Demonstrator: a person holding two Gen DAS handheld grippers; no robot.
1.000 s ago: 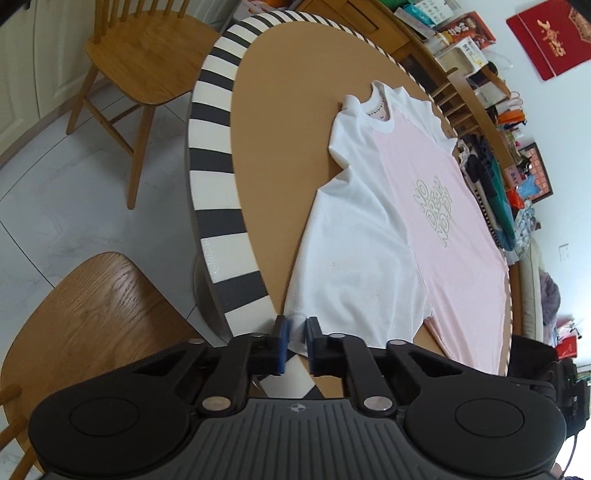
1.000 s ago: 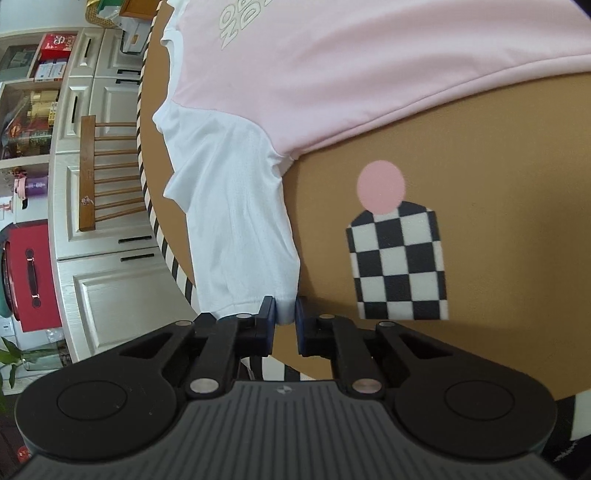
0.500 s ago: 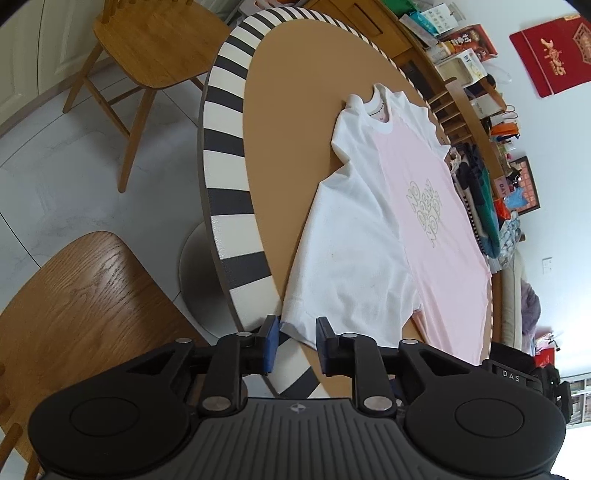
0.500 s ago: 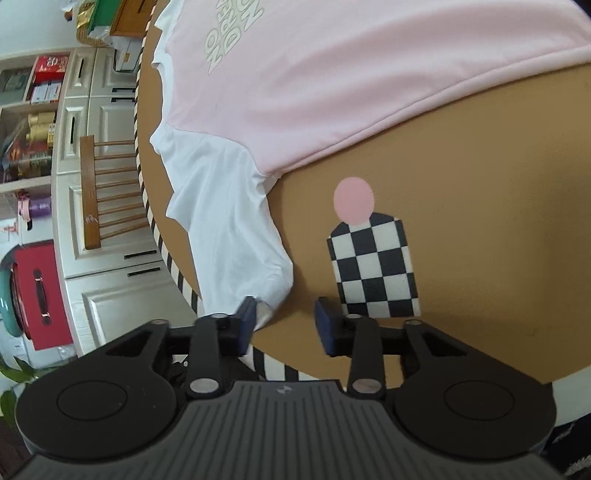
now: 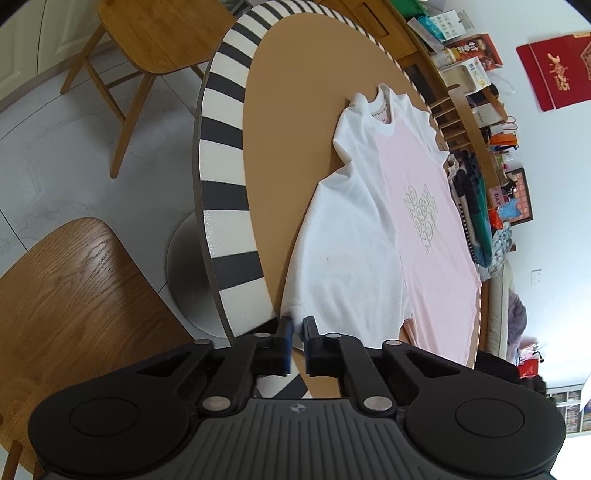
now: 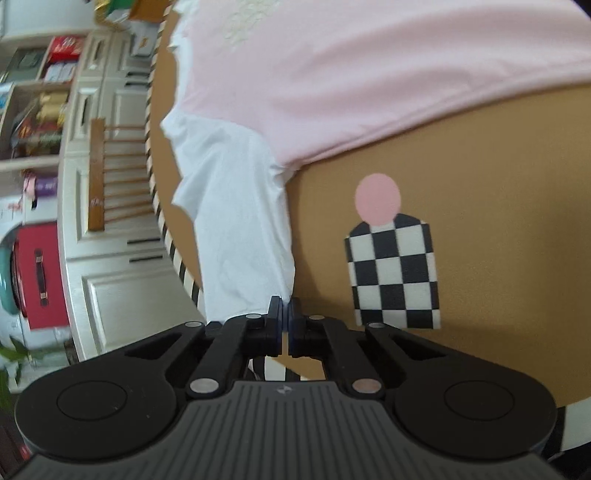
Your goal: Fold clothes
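On table top: T-shirt lies flat, face up, pink front w/ white sleeves, collar at far end.
Table: round, tan top, black & white striped rim.
T-shirt print: pale lettering on the pink chest, mid-shirt.
Left gripper: at near table edge, fingers together, pinching the cuff corner of the near white sleeve.
Left sleeve: spread flat toward table rim, cuff end at the fingertips.
Right gripper: fingers together, clamped on cuff edge of the other white sleeve.
Right sleeve: lies flat from pink body down to the fingertips, near striped rim.
Checkered patch: black/white squares printed on table top, right of right gripper, apart from shirt.
Pink dot: touches top of checkered patch, just below pink hem.
Chairs: wooden, one near left gripper, one farther off.
Right-view bkgd: blurred cabinets, chair back.
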